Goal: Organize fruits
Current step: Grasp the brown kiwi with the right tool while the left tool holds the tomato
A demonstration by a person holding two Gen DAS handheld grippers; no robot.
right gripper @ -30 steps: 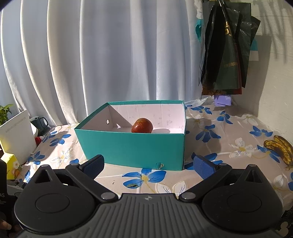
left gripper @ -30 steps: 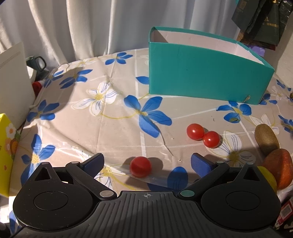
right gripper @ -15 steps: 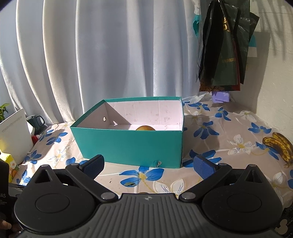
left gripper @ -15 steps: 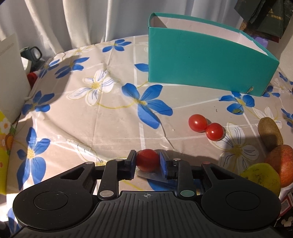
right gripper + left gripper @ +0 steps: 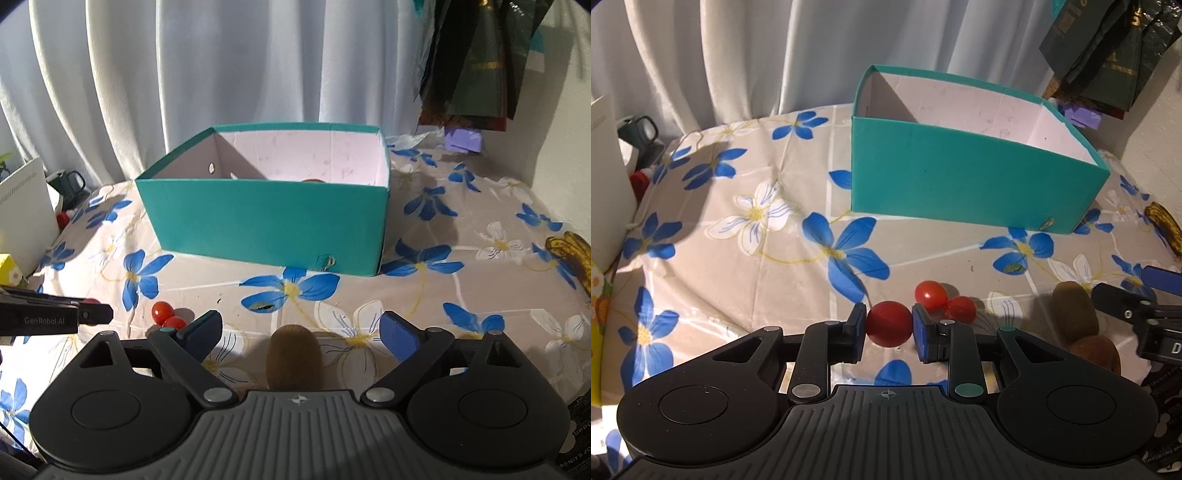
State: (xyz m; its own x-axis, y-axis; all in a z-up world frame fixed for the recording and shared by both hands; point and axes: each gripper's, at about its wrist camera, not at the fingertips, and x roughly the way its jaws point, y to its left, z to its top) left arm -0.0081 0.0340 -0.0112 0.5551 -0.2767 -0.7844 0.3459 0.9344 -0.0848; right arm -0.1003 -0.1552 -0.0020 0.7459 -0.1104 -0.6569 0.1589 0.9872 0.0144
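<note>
My left gripper [image 5: 889, 328] is shut on a red cherry tomato [image 5: 889, 328], held just above the flowered tablecloth. Two more cherry tomatoes [image 5: 931, 294] lie just beyond it, also seen in the right wrist view [image 5: 162, 312]. The teal box [image 5: 967, 184] stands further back, open at the top. My right gripper [image 5: 301, 334] is open, low over a brown kiwi [image 5: 293, 356] that lies between its fingers. The top of a fruit [image 5: 312, 180] barely shows inside the box [image 5: 266, 221].
A kiwi [image 5: 1075, 314] and a reddish-brown fruit [image 5: 1095, 354] lie at right in the left wrist view. A blackened banana [image 5: 570, 254] lies at the table's right edge. A white card [image 5: 22, 206], a dark mug [image 5: 68, 184] and a yellow carton [image 5: 598, 325] stand at left. Curtains hang behind.
My left gripper shut on the cherry tomato and lifted it slightly toward the box. My right gripper dropped down from facing the box to sit over the kiwi.
</note>
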